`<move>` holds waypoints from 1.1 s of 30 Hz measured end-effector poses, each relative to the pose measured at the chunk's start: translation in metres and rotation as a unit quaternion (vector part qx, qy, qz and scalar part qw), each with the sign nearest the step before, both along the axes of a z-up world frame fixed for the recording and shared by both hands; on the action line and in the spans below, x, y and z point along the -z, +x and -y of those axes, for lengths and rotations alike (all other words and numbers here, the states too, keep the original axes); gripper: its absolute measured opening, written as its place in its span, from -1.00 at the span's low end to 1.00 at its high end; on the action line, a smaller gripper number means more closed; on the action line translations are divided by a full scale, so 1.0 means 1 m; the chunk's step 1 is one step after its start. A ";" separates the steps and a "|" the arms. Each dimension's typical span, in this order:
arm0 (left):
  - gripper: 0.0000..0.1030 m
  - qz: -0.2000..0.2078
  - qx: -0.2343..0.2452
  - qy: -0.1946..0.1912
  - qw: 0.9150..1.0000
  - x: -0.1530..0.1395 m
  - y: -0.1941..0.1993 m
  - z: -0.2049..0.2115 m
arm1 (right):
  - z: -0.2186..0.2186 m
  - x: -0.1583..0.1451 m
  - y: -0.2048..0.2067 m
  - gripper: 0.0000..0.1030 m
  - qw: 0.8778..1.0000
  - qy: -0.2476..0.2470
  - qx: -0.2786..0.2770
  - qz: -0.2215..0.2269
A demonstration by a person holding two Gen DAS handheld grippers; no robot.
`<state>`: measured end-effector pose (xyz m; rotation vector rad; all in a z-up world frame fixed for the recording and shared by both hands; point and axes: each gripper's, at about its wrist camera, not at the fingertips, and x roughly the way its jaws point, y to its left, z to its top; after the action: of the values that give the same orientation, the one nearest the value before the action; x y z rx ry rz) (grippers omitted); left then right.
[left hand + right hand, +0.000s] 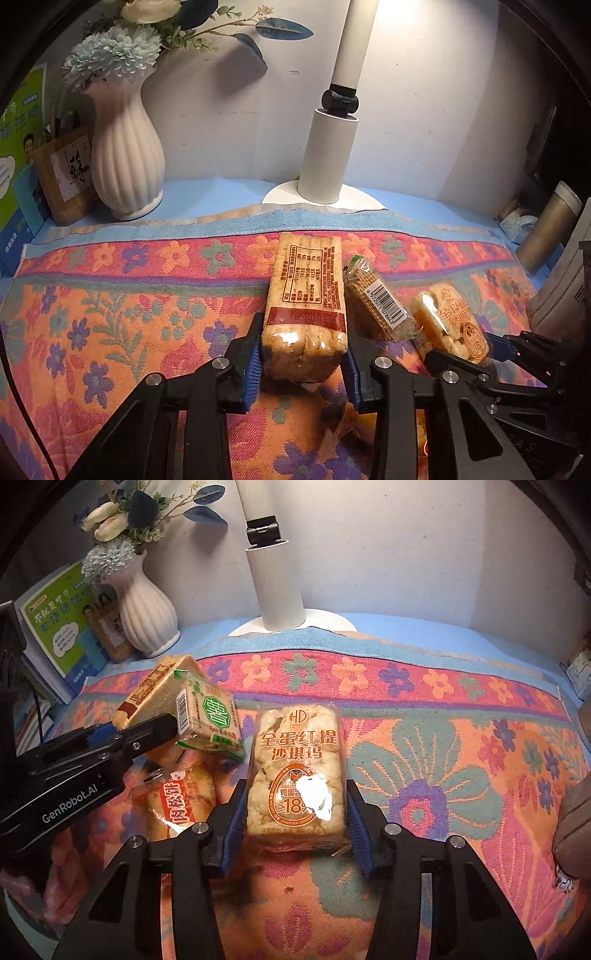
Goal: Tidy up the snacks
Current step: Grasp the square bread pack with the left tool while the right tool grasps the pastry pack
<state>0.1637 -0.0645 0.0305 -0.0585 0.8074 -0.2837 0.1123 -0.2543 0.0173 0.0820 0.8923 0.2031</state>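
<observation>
Blue-padded left gripper clamping tan biscuit pack, right gripper clamping orange-printed sachima pack; next, placing apart.

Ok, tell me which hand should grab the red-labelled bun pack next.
Left, probably. The bun pack lies on the cloth just below the left gripper, beside the right gripper. Both are full: left holds the cracker pack, right the puffed cake, so one must unload first.
</observation>
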 end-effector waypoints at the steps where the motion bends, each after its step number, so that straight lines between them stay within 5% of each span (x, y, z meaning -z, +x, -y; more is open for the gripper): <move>1: -0.33 -0.002 -0.002 -0.003 1.000 -0.002 -0.004 -0.004 | 0.002 -0.001 -0.006 -0.08 1.000 0.000 0.001 -0.002; 16: -0.34 -0.047 -0.009 -0.130 0.990 -0.016 -0.163 -0.062 | 0.019 -0.001 -0.138 -0.08 0.999 0.025 -0.025 -0.005; 19: -0.34 -0.052 -0.009 -0.129 0.990 -0.011 -0.180 -0.063 | 0.015 0.005 -0.146 -0.06 0.999 0.014 -0.030 0.001; 26: -0.25 -0.061 -0.028 -0.130 0.989 0.002 -0.195 -0.075 | 0.033 0.011 -0.144 -0.03 0.997 0.076 -0.028 -0.003; 30: 0.00 -0.033 -0.066 -0.100 0.992 -0.003 -0.193 -0.089 | 0.024 0.010 -0.148 -0.02 0.998 0.047 -0.028 0.004; 33: 0.01 -0.034 -0.071 -0.099 0.992 0.000 -0.188 -0.097 | 0.015 0.011 -0.149 0.05 0.999 0.018 -0.033 0.009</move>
<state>-0.0243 0.0329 0.0308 -0.3126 0.8354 -0.2280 -0.0367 -0.2689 0.0060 0.0847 0.8751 0.2822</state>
